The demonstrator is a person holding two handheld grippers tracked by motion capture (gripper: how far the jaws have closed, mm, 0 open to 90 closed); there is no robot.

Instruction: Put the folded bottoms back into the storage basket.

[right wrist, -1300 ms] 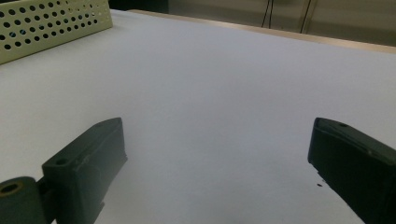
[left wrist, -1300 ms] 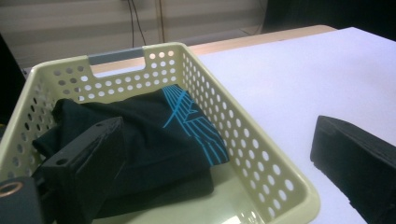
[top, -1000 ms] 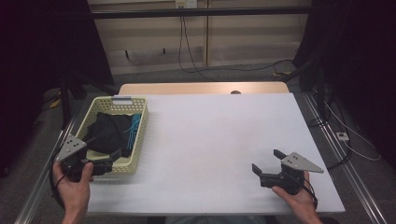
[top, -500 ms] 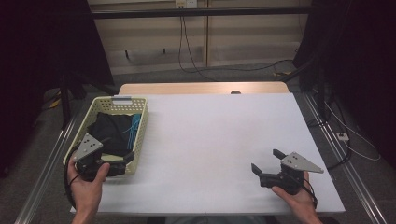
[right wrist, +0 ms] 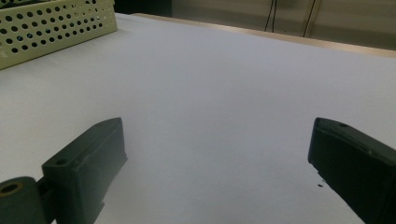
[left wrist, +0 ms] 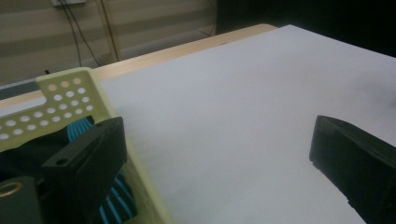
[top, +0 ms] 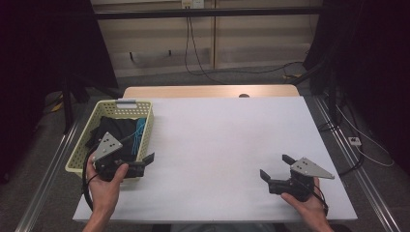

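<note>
White table point(top: 222, 145), basket point(top: 126, 108) at 9 o'clock holding dark clothes point(top: 116, 135); left gripper point(top: 142, 162) straddles its rim, right gripper point(top: 275, 169) at 5 o'clock, both wide open, empty.

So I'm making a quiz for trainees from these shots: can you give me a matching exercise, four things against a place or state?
Things:
1. left claw
2. right claw
3. basket
4. dark clothing

Places or states:
A. lying inside the basket
B. open, over bare white table near the right front
C. pale yellow, perforated, at the table's left
D. open, at the basket's near right corner

Pairs: 1-D, 2-B, 3-C, 4-A
</note>
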